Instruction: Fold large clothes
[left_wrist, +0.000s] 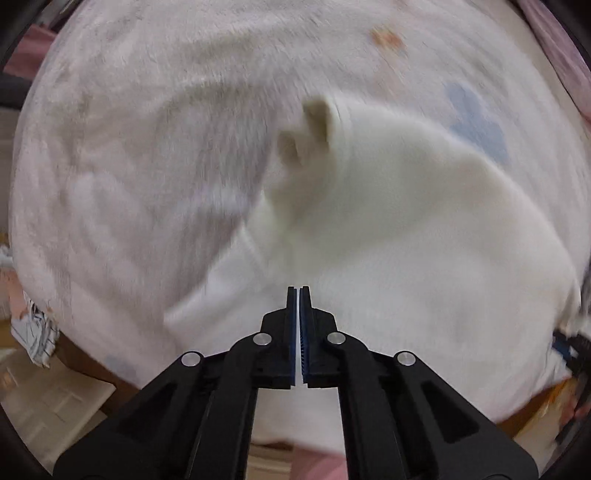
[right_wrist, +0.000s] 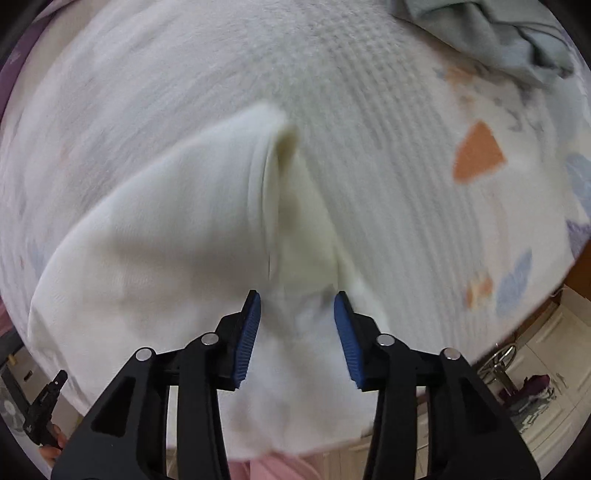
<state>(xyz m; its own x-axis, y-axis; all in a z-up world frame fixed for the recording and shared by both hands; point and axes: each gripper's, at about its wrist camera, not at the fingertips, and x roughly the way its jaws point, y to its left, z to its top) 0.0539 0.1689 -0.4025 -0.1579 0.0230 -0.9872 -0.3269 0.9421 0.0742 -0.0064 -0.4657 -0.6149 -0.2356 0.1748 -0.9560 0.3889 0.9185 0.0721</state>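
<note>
Between the left gripper (left_wrist: 299, 291) jaws, pressed together, a thin white edge shows; the right gripper (right_wrist: 297, 301) jaws gape apart over the white garment (right_wrist: 177, 236). Beyond both stretches the patterned bedspread (right_wrist: 388, 155), a grey cloth (right_wrist: 491, 33) farthest.

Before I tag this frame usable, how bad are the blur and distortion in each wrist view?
Left wrist: white garment and bedspread heavily smeared, only the left gripper crisp. Right wrist: milder blur, the bedspread's weave readable, right gripper sharp. Both: strong fisheye bending, dark corners, soft even light, no glare.
</note>
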